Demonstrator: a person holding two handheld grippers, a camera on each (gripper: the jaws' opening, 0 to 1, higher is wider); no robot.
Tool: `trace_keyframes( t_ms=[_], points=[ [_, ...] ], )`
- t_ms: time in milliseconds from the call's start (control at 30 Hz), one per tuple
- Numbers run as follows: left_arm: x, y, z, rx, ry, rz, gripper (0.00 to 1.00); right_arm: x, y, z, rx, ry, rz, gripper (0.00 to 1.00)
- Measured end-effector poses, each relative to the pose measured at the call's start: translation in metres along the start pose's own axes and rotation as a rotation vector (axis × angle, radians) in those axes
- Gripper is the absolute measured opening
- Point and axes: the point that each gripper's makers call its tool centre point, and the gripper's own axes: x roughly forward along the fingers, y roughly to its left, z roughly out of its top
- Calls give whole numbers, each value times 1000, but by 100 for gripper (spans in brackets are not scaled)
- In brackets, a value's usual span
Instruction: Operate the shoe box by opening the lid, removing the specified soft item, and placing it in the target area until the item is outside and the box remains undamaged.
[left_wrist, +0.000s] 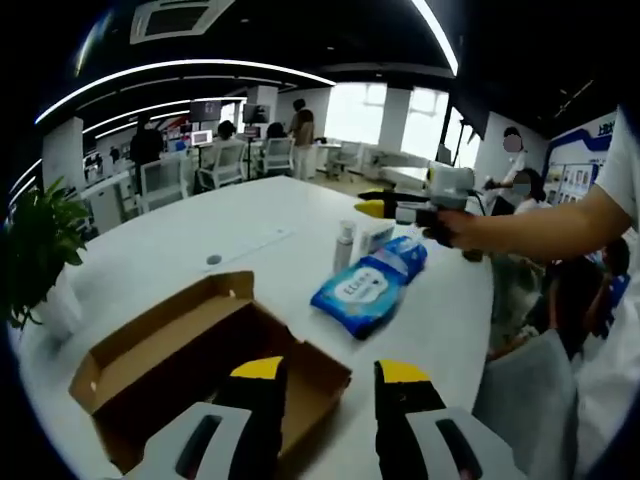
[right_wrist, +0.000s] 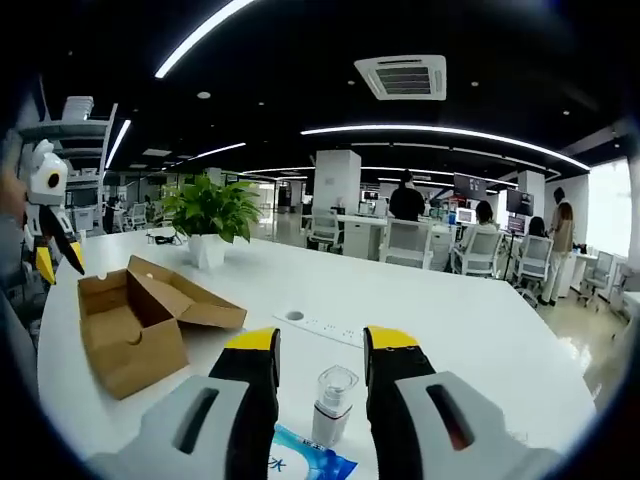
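Shoe box of plain brown cardboard (left_wrist: 205, 360) lies open on the white round table (left_wrist: 180, 240), flaps folded out, its dark inside apparently empty as far as the left gripper view shows. The soft item, a blue plastic pack of wet wipes (left_wrist: 368, 285), rests flat on the table, well apart from the box, its long axis running away from the left gripper (left_wrist: 325, 375) toward a small clear pump bottle (left_wrist: 344, 245). The left gripper hangs just over the box's near corner, yellow-tipped jaws parted with nothing between them. In the right gripper view, the right gripper (right_wrist: 320, 345) hovers directly above the pack (right_wrist: 300, 462) and the bottle (right_wrist: 333, 405), jaws also spread and empty. The right gripper is clearly the nearer to the pack; the item seems already out.
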Motion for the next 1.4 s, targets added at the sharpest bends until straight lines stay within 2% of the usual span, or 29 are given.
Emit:
trace_keyframes(
  t_ms=[333, 567, 700, 867, 1167, 1233, 1400],
  points=[
    [-26, 25, -12, -35, 20, 69, 35, -11, 31, 33, -38, -11, 23, 28],
    [-50, 55, -31, -75, 35, 140, 36, -10, 54, 39, -49, -16, 36, 27],
    [-61, 61, -38, -91, 36, 163, 36, -8, 69, 42, -49, -12, 46, 27],
    [-74, 80, -48, -107, 41, 191, 36, -6, 92, 48, -54, -7, 58, 27],
    [-94, 113, -68, -164, 50, 263, 36, 8, 116, 54, -58, 8, 78, 28],
    [-98, 126, -73, -175, 55, 276, 36, 11, 123, 57, -58, 11, 87, 28],
    [-106, 135, -82, -196, 63, 310, 37, 24, 135, 62, -52, 3, 99, 29]
  ],
)
